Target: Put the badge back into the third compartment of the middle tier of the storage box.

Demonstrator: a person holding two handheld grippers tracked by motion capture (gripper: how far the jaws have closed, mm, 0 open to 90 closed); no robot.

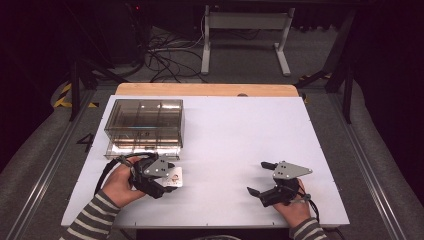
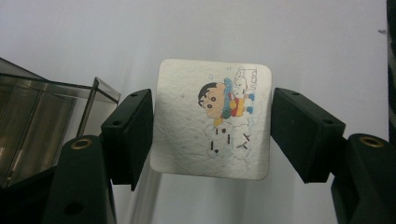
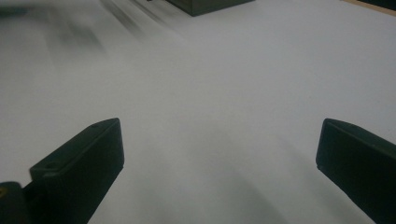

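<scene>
A square white coaster (image 2: 187, 140) with a cartoon boy printed on it sits between the jaws of my left gripper (image 2: 212, 135), both pads against its side edges. From above, the coaster (image 1: 175, 176) pokes out of the left gripper (image 1: 170, 176) near the table's front left, just in front of a smoked clear box (image 1: 145, 125). My right gripper (image 1: 256, 177) rests at the front right, jaws wide apart and pointing left. In the right gripper view its fingers (image 3: 84, 163) frame bare white table.
The box (image 2: 37, 121) has dividers inside and a low tray part at its front. The white tabletop (image 1: 240, 135) has a wooden strip along its far edge. Cables and a table frame lie on the floor beyond.
</scene>
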